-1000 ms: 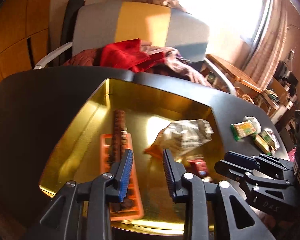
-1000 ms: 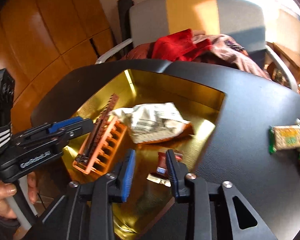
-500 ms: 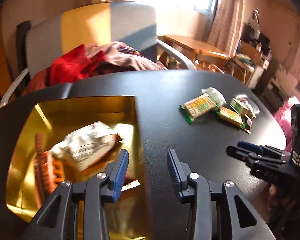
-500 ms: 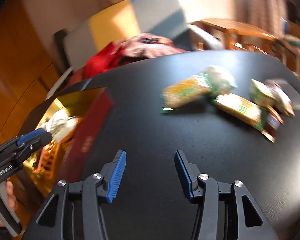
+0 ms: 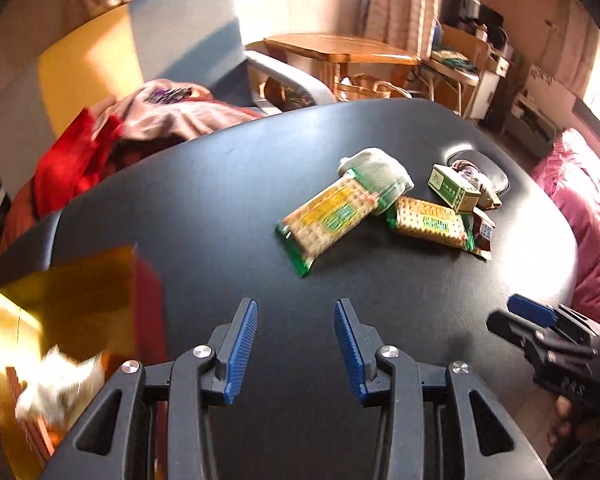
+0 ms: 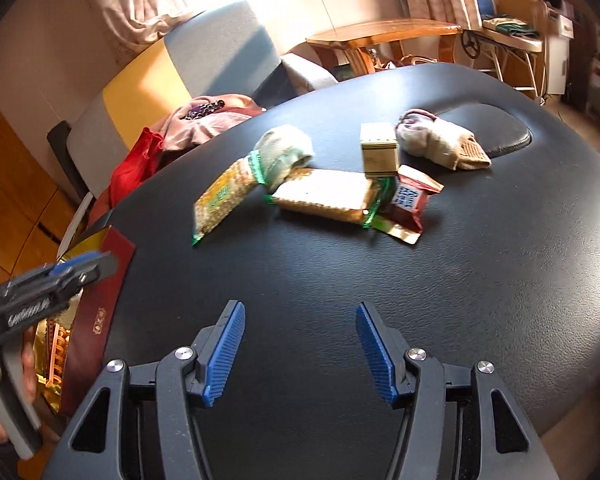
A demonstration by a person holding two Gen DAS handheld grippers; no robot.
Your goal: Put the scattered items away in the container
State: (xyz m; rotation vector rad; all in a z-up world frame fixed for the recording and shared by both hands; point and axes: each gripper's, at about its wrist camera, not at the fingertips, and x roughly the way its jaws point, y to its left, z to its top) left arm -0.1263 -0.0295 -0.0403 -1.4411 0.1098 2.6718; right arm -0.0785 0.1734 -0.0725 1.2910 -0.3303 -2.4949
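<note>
Left wrist view.
- Left gripper (image 5: 296, 344): fingers apart, nothing between them, over bare black table (image 5: 220, 208).
- Gold-lined box (image 5: 72, 300), the container: at the left edge, red outer wall toward the table's middle; a crumpled white packet (image 5: 56, 380) lies inside, blurred.
- Scattered items, well ahead: near cracker pack (image 5: 326, 222) angled, its far end under a rolled grey-green sock (image 5: 380, 170); second cracker pack (image 5: 430, 222) just beside; small green carton (image 5: 454, 190); dark red sachet (image 5: 482, 236).
- Right gripper (image 5: 540, 324): at the right edge, pointing in over the table.

Right wrist view.
- Right gripper (image 6: 298, 350): jaws opening, empty, over bare table.
- Same cluster: cracker pack (image 6: 222, 196), rolled sock (image 6: 284, 154), second cracker pack (image 6: 328, 196), carton (image 6: 379, 150) resting on it, red sachet (image 6: 410, 198) partly beneath, and a further sock bundle (image 6: 440, 140).
- Box (image 6: 96, 312) at left, behind the left gripper (image 6: 76, 270).

Risks, judged.
- Items overlap: lifting a cracker pack would likely topple the carton or drag the sock.
- Glossy wrappers may slip from a narrow pinch.
- Both grippers aimed at one pile could collide.
- The box's raised wall may catch a low carry.
</note>
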